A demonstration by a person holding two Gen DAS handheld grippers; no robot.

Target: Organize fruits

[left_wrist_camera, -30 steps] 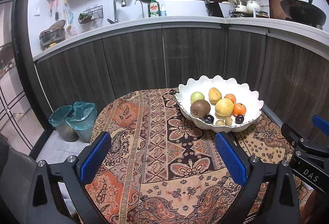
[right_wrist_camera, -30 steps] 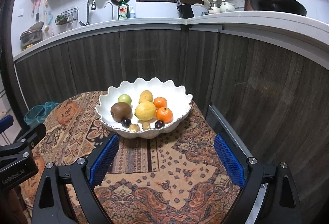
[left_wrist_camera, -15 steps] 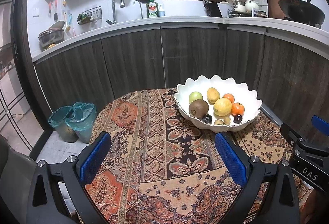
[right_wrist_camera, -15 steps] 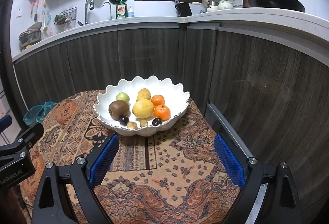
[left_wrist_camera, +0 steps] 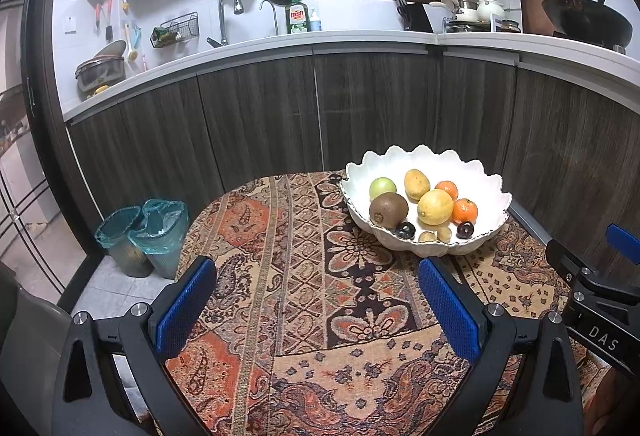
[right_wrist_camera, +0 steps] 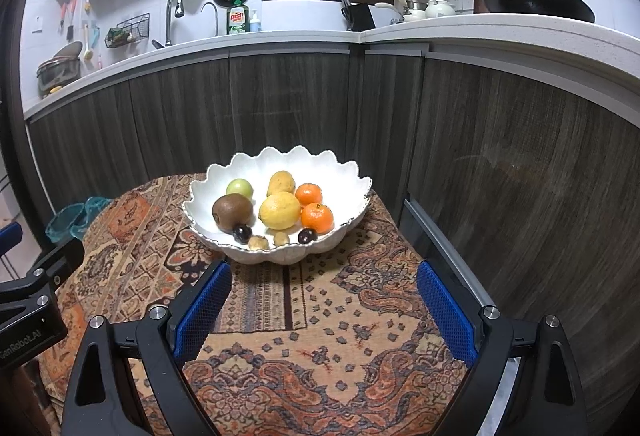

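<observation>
Both grippers have eased slightly nearer the white scalloped ceramic bowl point(right_wrist_camera: 280, 163) over the last second, so it sits a little lower and larger in the right wrist view; nothing on the table has shifted.

Dark wood-grain kitchen cabinets point(left_wrist_camera: 260, 123) under a pale countertop point(left_wrist_camera: 360, 37) curve behind everything. In front of them stands the round table covered by a paisley-patterned orange and brown cloth point(left_wrist_camera: 288, 276). Two bins lined with teal plastic bags point(left_wrist_camera: 148, 236) stand on the tiled floor to the left of the table.

That bowl point(left_wrist_camera: 424, 157) rests on the cloth at the far right part of the table, close to the cabinets. All the fruit lies inside it. A yellow lemon point(right_wrist_camera: 279, 210) sits in the middle, with a brown kiwi point(right_wrist_camera: 232, 211) just left of it. Behind them lie a yellow-brown pear point(right_wrist_camera: 281, 181) and a green apple point(right_wrist_camera: 239, 187). Two orange mandarins point(right_wrist_camera: 317, 218) lie to the right of the lemon, one behind the other. Along the near rim are two dark plums point(right_wrist_camera: 242, 234) and, between them, two small tan round fruits point(right_wrist_camera: 258, 243).

The left gripper point(left_wrist_camera: 316, 300) hovers over the cloth with its blue-padded fingers point(left_wrist_camera: 186, 306) spread wide, gripping nothing. The right gripper point(right_wrist_camera: 324, 304) is likewise wide apart and empty, its blue pads point(right_wrist_camera: 204, 312) just short of the bowl's near edge.
</observation>
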